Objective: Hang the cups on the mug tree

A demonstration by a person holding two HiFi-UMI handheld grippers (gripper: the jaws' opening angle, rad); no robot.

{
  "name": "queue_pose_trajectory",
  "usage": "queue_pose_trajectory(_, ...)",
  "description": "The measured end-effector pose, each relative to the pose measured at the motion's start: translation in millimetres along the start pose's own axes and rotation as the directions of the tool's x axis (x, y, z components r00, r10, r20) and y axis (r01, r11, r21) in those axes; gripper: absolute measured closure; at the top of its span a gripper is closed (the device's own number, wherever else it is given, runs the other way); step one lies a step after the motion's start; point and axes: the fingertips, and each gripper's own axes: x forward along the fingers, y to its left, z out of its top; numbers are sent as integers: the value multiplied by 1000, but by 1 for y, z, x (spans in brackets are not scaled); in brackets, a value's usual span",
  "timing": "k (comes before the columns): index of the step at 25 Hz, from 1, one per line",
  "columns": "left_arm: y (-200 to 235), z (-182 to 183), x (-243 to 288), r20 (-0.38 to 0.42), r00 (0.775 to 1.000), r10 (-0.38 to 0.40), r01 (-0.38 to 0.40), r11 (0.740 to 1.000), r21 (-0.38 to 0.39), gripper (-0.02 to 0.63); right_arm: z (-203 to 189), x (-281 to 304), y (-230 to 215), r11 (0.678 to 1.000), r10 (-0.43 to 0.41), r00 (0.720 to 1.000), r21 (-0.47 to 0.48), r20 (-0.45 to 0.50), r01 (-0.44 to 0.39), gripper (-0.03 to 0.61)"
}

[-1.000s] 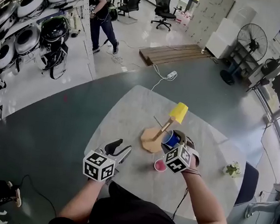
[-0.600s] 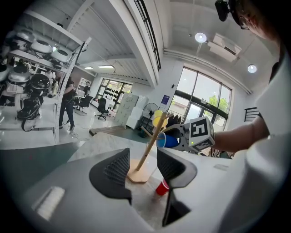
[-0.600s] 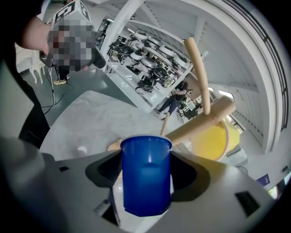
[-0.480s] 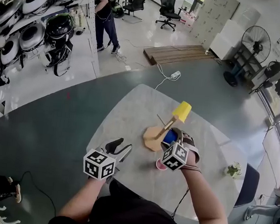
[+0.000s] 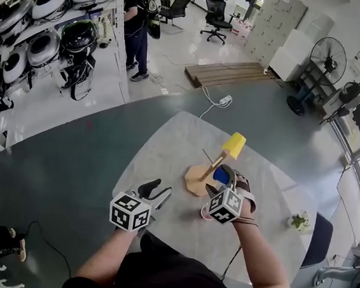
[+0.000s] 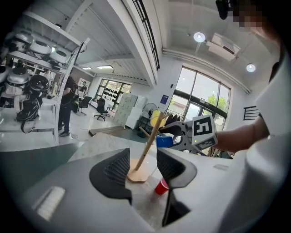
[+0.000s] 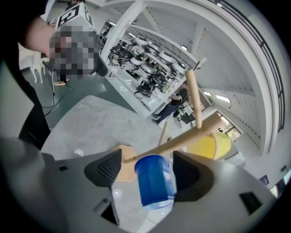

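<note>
Standing near the middle of the table (image 5: 160, 151), the mug tree (image 5: 195, 180) has bare tabletop all round, widest toward the left edge. The right gripper (image 7: 146, 167) is clamped on a blue cup (image 7: 154, 182), glossy and tapered, held in the air just beside the tree's slanted stem. The left gripper (image 6: 141, 169) hovers near the near edge, jaws apart and empty. Three cups show: the blue cup, a yellow cup (image 5: 233, 144) on the tree's top, and a red cup (image 5: 205, 214) on the table.

Left gripper (image 6: 142, 167): jaws parted, nothing between them, forearm bare. Right gripper (image 7: 146, 160): forward and right of the left one, jaws wide, gripping blue cup (image 7: 154, 184), forearm bare.
</note>
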Motion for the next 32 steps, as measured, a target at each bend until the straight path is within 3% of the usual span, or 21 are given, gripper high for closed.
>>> queue_pose_trajectory(6,1,15,-9,11,1000,-20,19,998,56,419,8,-28,-14,995,-74,996,74,53,70,256)
queue_pose_trajectory(9,2,27,-16,27,999,-36,34,996,87,419,8,-48,-20,969,-103,989,233,104,77,256)
queue_pose_trajectory(13,-3,57,-27,90,992,-93,86,993,84,419,9,-82,-26,847,-169,960,531,222,27,258)
queue_pose_trajectory(16,-11,74,-28,117,985,-124,109,986,128,419,4,-104,-26,775,-240,936,632,259,24,272)
queue_pose_trajectory(23,-30,91,-28,144,981,-127,99,978,186,403,-32,-146,-31,608,-403,877,793,263,42,490)
queue_pose_trajectory(29,-66,81,-11,148,988,-46,16,981,194,395,-74,-166,-32,601,-396,855,798,335,-34,525)
queue_pose_trajectory(32,-84,70,-1,162,987,19,-48,983,178,391,-87,-174,-30,595,-384,828,795,407,-115,562)
